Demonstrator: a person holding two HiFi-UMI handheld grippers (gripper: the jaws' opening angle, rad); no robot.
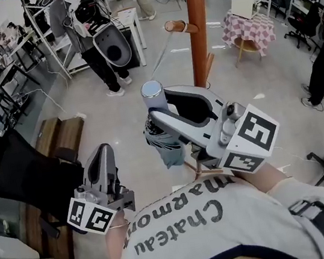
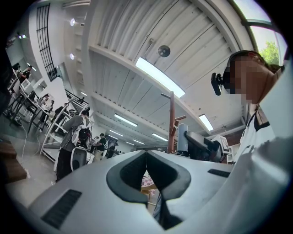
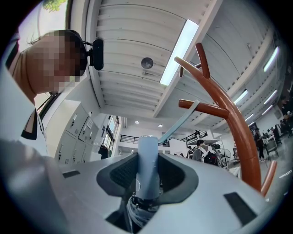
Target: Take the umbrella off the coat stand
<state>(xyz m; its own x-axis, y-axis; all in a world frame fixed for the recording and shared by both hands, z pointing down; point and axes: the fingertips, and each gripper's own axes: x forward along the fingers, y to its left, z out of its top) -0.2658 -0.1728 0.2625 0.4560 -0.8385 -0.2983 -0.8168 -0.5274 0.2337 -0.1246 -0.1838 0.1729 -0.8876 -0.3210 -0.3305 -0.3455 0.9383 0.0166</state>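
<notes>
workshop floor; umbrella upright, handle up

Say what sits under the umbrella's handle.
The folded canopy hangs beneath the handle, which the right gripper clamps. The gripper's lower jaw covers part of the canopy.

The umbrella is grey-blue with a pale blue handle. The coat stand is reddish-brown, the tablecloth red-and-white checked.
</notes>
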